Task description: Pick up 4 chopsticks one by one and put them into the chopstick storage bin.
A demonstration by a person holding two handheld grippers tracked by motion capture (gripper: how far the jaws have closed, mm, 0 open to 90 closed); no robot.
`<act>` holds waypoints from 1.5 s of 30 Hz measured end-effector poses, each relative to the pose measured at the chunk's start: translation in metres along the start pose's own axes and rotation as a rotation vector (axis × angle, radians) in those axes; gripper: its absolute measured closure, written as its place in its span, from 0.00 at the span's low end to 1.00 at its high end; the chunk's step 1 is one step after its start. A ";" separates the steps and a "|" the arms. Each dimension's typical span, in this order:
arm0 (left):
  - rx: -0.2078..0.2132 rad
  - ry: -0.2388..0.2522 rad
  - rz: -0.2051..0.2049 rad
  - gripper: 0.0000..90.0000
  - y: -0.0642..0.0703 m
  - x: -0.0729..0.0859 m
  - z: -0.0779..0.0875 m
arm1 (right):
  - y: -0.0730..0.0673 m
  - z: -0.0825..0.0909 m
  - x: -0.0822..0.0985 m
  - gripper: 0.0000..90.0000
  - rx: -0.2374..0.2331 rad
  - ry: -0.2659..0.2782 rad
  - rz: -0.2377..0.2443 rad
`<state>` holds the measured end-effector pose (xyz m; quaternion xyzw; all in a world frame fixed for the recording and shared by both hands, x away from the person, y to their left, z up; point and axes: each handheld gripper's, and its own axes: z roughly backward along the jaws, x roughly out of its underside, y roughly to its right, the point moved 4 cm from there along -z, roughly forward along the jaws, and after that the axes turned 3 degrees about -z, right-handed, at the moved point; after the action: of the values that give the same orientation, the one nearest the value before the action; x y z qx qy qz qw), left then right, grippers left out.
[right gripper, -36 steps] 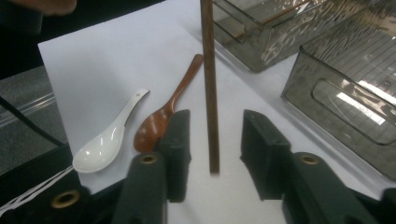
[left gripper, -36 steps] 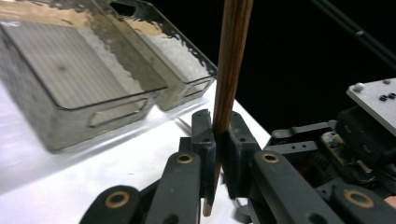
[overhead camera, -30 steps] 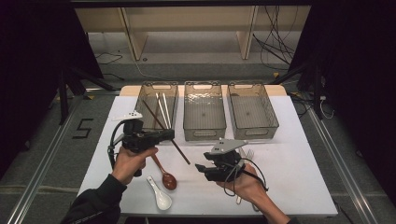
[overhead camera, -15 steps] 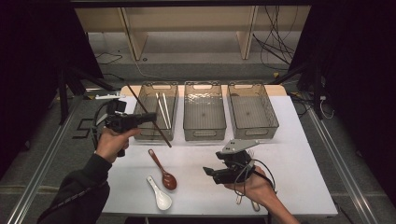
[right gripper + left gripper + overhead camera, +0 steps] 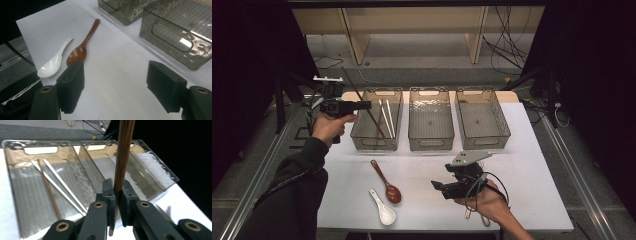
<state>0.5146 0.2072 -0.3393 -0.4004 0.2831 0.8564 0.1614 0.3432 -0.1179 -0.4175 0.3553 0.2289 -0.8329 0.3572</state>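
A: Your dark brown wooden chopstick (image 5: 123,157) is pinched low on its length between the jaws of your left gripper (image 5: 362,105); it stands steeply tilted over the left clear plastic bin (image 5: 357,134), its lower end down inside the bin in the high view, its upper end poking up past the gripper.

B: So what can go wrong?

A: The grip sits near one end, so the long free part can swing; if you loosen the jaws while the stick is this steep, it may tip over the bin's wall and land on the white table (image 5: 522,165) rather than beside the two pale chopsticks (image 5: 60,182) and the thin brown stick (image 5: 48,187) already lying in the bin.

B: And if I push down?

A: Then the tip can jam on the bin floor and shove the bin, which looks light; lay the stick flatter before you let go.

B: The other hand?

A: Your right gripper (image 5: 115,87) hovers low over the bare table with its jaws wide and nothing between them, and they have just been opening; the glossy brown wooden spoon (image 5: 81,47) and the white ceramic soup spoon (image 5: 53,62) lie just beyond its left jaw, close side by side; reaching for one, you could nudge the other, and the ceramic one may slip from flat pads.
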 end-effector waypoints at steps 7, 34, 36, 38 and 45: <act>-0.042 -0.049 -0.008 0.93 -0.005 -0.008 -0.020 | 0.000 -0.001 0.001 0.35 -0.005 -0.004 0.003; -0.064 -0.149 0.041 0.92 -0.018 0.010 -0.066 | 0.000 -0.001 0.000 0.32 -0.005 -0.005 0.002; -0.062 -0.156 0.041 0.92 -0.018 0.011 -0.067 | 0.000 -0.001 0.000 0.32 -0.006 -0.006 0.002; -0.065 -0.158 0.044 0.92 -0.018 0.012 -0.069 | 0.000 -0.001 0.000 0.32 -0.006 -0.007 0.001; -0.062 -0.172 0.048 0.92 -0.020 0.015 -0.071 | 0.000 -0.001 0.001 0.32 -0.007 -0.008 0.001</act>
<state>0.5575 0.1796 -0.3949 -0.3232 0.2511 0.8997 0.1520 0.3434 -0.1171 -0.4188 0.3507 0.2301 -0.8334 0.3599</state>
